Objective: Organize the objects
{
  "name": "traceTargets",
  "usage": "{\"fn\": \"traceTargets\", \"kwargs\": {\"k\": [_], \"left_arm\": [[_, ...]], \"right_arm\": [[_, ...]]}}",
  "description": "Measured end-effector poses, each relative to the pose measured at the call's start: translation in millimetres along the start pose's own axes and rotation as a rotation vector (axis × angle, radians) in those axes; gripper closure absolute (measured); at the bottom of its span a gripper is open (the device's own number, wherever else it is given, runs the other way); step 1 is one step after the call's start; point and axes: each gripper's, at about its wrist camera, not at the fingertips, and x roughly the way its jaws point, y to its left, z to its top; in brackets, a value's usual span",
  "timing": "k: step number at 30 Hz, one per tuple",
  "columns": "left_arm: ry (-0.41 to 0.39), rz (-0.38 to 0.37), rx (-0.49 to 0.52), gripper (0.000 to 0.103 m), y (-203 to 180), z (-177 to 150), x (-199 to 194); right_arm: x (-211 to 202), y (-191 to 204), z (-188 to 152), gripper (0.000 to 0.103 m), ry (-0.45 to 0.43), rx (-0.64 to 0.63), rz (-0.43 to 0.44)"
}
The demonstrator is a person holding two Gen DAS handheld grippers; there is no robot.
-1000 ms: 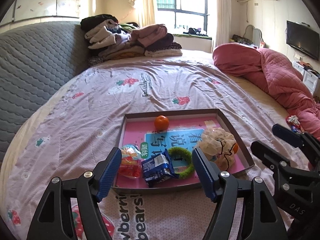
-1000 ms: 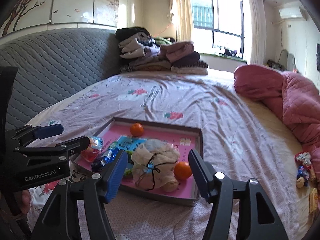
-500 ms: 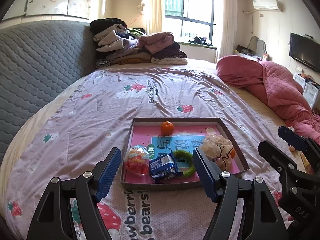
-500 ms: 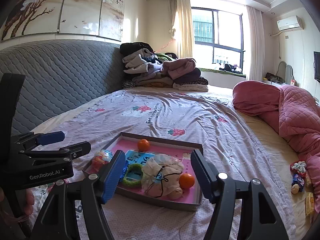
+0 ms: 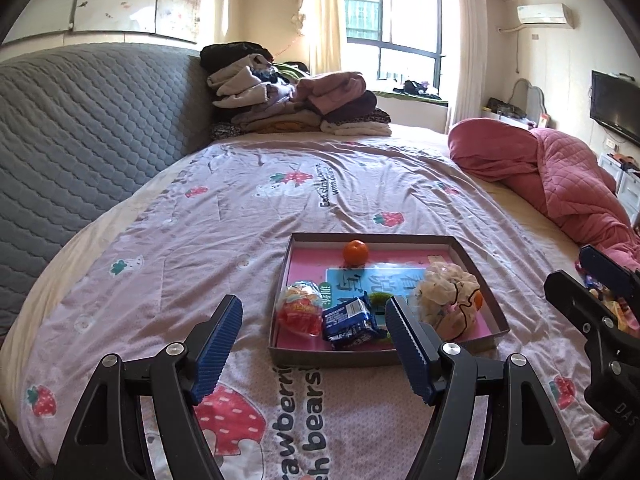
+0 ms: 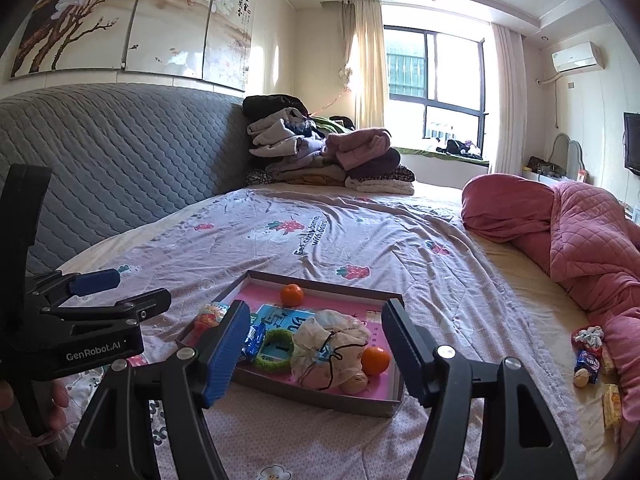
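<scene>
Pink-lined and shallow, the tray (image 5: 280, 308) sits on the bed (image 5: 200, 220) just ahead of both claws, already holding two oranges (image 5: 355, 251), a blue snack packet (image 5: 349, 322), a red snack bag (image 5: 301, 307), a green ring (image 6: 275, 350) and a drawstring pouch (image 6: 332, 346). We hold the left claw (image 5: 314, 350) wide and empty with the tray ahead and slightly to its right, and the right claw (image 6: 316, 350) likewise wide and empty, squarely in front of the tray. Loose snacks (image 6: 588, 362) lie on the bed well to the right by the pink quilt (image 6: 580, 232), so we judge the right claw the nearer one for fetching them.
</scene>
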Motion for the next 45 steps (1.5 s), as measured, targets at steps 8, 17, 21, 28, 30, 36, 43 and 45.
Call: {"fn": "traceTargets", "kwargs": {"k": [8, 17, 21, 28, 30, 36, 43, 45], "left_arm": [[-0.002, -0.009, -0.001, 0.028, 4, -6, -11], [0.023, -0.025, 0.014, 0.028, 1, -27, -12], [0.032, -0.017, 0.017, 0.028, 0, -37, -9], [0.039, -0.018, 0.016, 0.028, -3, -52, -4], [0.046, -0.022, 0.021, 0.028, -6, -56, -2], [0.060, -0.035, 0.028, 0.028, -10, -65, 4], [0.090, -0.052, 0.020, 0.028, -12, -71, 13], [0.096, -0.059, 0.013, 0.028, -11, -72, 16]], "right_arm": [[-8, 3, -6, 0.035, 0.013, 0.000, -0.008], [-10, 6, -17, 0.035, 0.038, 0.026, -0.002], [-9, 7, -24, 0.035, 0.043, 0.028, -0.020], [-4, 13, -41, 0.035, 0.059, 0.016, -0.047], [-2, 13, -44, 0.035, 0.065, 0.019, -0.045], [5, 14, -54, 0.035, 0.092, 0.025, -0.042], [10, 13, -61, 0.035, 0.104, 0.048, -0.034], [12, 12, -63, 0.035, 0.110, 0.054, -0.037]]}}
